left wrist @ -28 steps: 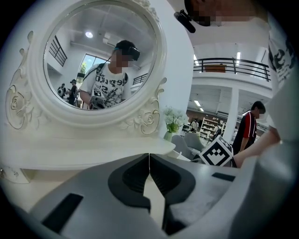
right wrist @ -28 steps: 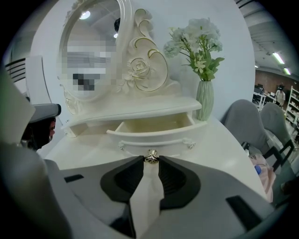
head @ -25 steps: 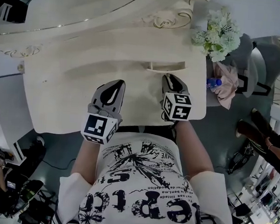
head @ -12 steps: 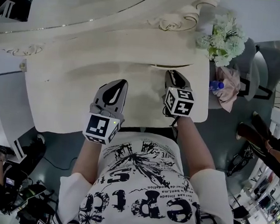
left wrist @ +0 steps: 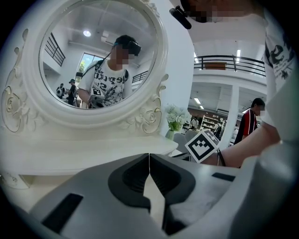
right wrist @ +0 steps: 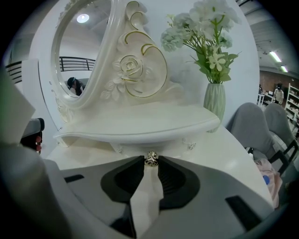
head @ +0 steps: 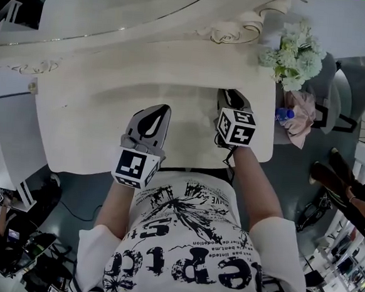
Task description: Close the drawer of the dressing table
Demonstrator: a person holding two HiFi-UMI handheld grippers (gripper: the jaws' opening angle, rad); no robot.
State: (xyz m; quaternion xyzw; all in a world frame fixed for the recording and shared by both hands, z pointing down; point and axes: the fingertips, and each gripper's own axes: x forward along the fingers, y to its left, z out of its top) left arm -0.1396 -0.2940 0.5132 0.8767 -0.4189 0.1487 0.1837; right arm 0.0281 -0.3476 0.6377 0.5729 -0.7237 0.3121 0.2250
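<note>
A white dressing table point(head: 84, 122) with an oval mirror point(left wrist: 93, 56) stands in front of me. Its small drawer point(right wrist: 140, 148) sits pushed in beneath the upper shelf point(right wrist: 140, 128), where only a thin strip of its front shows. My right gripper point(right wrist: 150, 161) is shut on the drawer's metal knob point(right wrist: 151, 157), which sits between the jaw tips. In the head view this right gripper point(head: 229, 97) reaches under the shelf edge. My left gripper point(head: 153, 116), also seen as the left gripper point(left wrist: 149, 163) in its own view, hovers over the tabletop, shut and empty.
A green vase of white flowers point(head: 296, 53) stands at the table's right end, close to the right gripper. Beside the table, a grey chair point(right wrist: 261, 126) holds pink cloth point(head: 301, 120) and a water bottle point(head: 284, 112). People and gear occupy the floor around.
The right gripper has moved toward the mirror with the knob between its jaws, and the drawer has slid in under the shelf. The left gripper has stayed put.
</note>
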